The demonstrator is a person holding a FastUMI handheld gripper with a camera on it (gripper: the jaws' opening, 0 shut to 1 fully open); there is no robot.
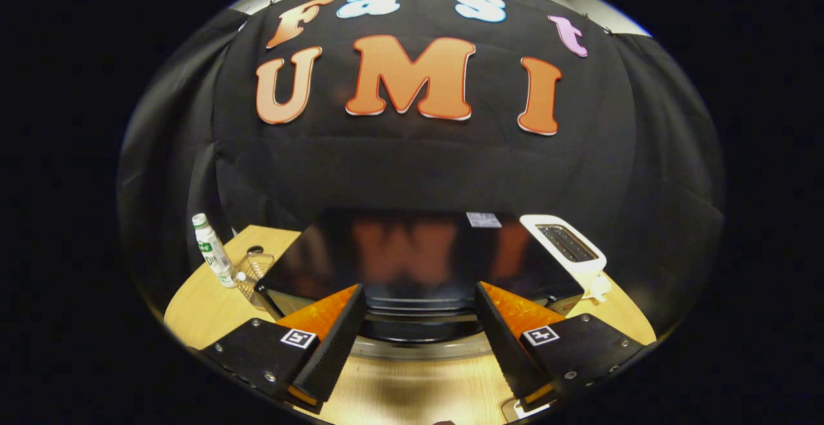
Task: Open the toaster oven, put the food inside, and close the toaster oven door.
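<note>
A black toaster oven [412, 251] with a glossy top stands on the wooden table [199, 309] just ahead of my fingers. Its front and a silvery bar-like edge [421, 346] show in the gap between the fingers; I cannot tell whether the door is ajar. My gripper [421, 296] is open, a little above and in front of the oven, with nothing between its fingers. The food is not something I can make out.
A white slot toaster [570, 248] sits beside the oven on the right. Left of the oven stand a small wire basket [254, 273] and a white bottle with a green cap [212, 251]. Black cloth walls close in behind the table.
</note>
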